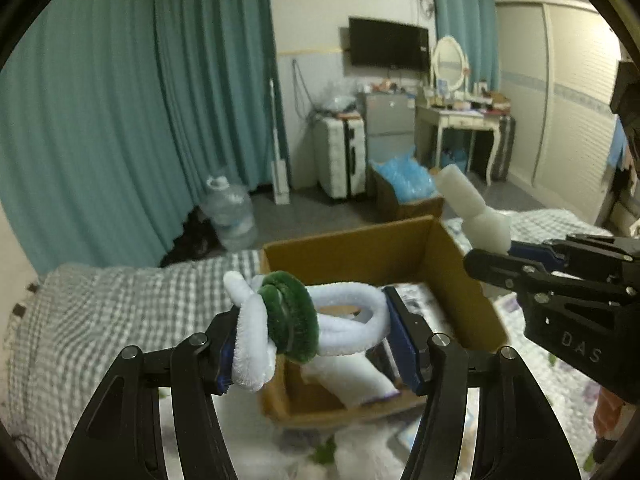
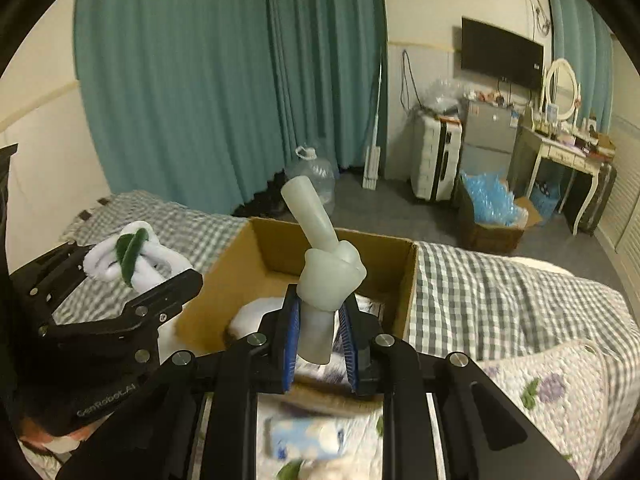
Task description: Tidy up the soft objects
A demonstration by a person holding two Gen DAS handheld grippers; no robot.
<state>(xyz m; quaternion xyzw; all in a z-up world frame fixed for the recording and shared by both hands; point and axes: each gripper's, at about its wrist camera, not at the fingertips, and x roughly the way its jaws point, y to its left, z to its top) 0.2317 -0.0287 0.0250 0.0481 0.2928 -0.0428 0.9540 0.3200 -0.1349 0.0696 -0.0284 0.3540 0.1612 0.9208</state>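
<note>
My left gripper point(image 1: 316, 344) is shut on a white fuzzy loop toy with green rings point(image 1: 288, 320), held above the near left corner of an open cardboard box point(image 1: 344, 252). It also shows in the right wrist view point(image 2: 128, 256). My right gripper point(image 2: 318, 344) is shut on a knotted white foam tube point(image 2: 324, 276), held over the box's near edge point(image 2: 412, 280). The tube also shows in the left wrist view point(image 1: 476, 212). A white soft object point(image 1: 352, 384) lies inside the box.
The box stands on a bed with a grey checked sheet point(image 1: 120, 304) and a floral quilt point(image 2: 552, 392). Beyond the bed are teal curtains point(image 1: 120, 120), a water jug point(image 1: 230, 212), a suitcase point(image 1: 340, 156) and a box of blue plastic point(image 1: 404, 188).
</note>
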